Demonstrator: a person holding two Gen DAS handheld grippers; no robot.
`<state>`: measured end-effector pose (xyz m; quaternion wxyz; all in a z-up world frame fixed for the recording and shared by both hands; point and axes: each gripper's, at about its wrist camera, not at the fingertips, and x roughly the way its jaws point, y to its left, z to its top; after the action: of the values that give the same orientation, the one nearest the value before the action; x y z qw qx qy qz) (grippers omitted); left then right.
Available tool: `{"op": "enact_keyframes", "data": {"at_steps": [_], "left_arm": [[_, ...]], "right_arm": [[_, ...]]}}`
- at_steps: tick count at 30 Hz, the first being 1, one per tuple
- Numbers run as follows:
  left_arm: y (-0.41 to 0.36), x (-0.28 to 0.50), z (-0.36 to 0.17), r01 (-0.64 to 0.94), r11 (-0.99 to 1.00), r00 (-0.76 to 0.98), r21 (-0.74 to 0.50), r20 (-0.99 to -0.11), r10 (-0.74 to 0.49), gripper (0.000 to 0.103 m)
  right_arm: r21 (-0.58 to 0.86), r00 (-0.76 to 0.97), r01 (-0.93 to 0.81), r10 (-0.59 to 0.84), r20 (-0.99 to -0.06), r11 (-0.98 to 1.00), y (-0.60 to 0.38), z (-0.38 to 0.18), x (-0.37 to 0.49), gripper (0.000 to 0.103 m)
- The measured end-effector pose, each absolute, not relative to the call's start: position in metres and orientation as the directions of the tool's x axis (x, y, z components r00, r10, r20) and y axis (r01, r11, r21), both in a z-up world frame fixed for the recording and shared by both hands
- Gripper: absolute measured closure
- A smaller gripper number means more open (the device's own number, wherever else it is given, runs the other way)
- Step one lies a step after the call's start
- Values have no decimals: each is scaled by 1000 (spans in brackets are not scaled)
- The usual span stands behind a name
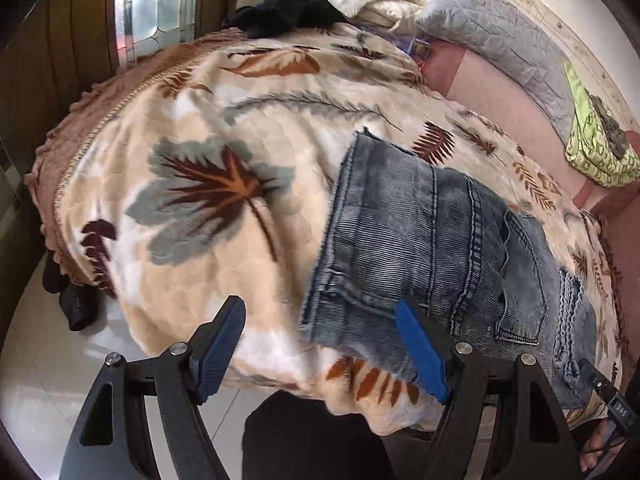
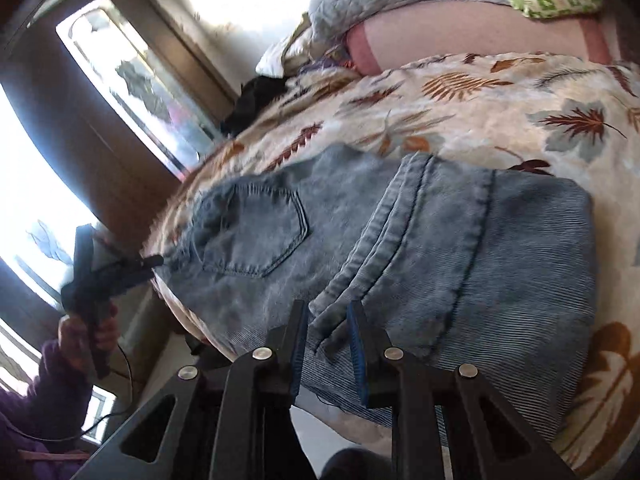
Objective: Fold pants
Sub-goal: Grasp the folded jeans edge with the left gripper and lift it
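Folded blue jeans (image 1: 432, 248) lie on a leaf-patterned blanket (image 1: 208, 184) on a bed. My left gripper (image 1: 320, 336) is open, blue pads wide apart, hovering at the near edge of the bed beside the jeans' left corner; its right finger (image 1: 420, 352) overlaps the jeans' edge. In the right wrist view the jeans (image 2: 460, 248) show a back pocket (image 2: 252, 232) and a folded leg on top. My right gripper (image 2: 328, 340) has its jaws narrow, closed around a bunched fold of denim at the near edge. The left gripper (image 2: 92, 268) shows at far left, held by a hand.
A grey quilted pillow (image 1: 500, 32), green patterned cloth (image 1: 596, 140) and pink sheet (image 1: 500, 92) lie at the bed's far side. Black clothing (image 1: 288, 12) sits at the far end. A wooden door with glass (image 1: 152, 0) stands left. White tiled floor (image 1: 48, 360) below.
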<state>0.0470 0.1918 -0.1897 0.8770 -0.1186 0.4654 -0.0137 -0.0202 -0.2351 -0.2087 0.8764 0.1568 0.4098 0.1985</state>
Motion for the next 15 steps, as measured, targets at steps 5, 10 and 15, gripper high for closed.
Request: {"op": "enact_keyframes", "data": {"at_steps": [5, 10, 15], "left_arm": [[180, 60, -208, -26, 957, 576, -289, -787, -222, 25], [175, 65, -215, -12, 949, 576, -315, -778, -251, 26], [174, 65, -212, 28, 944, 571, -329, -770, -285, 54]], "right_arm": [[374, 550, -209, 425, -719, 904, -222, -227, -13, 79], [427, 533, -211, 469, -704, 879, -233, -232, -10, 79], [449, 525, -208, 487, -698, 869, -236, -233, -7, 79]]}}
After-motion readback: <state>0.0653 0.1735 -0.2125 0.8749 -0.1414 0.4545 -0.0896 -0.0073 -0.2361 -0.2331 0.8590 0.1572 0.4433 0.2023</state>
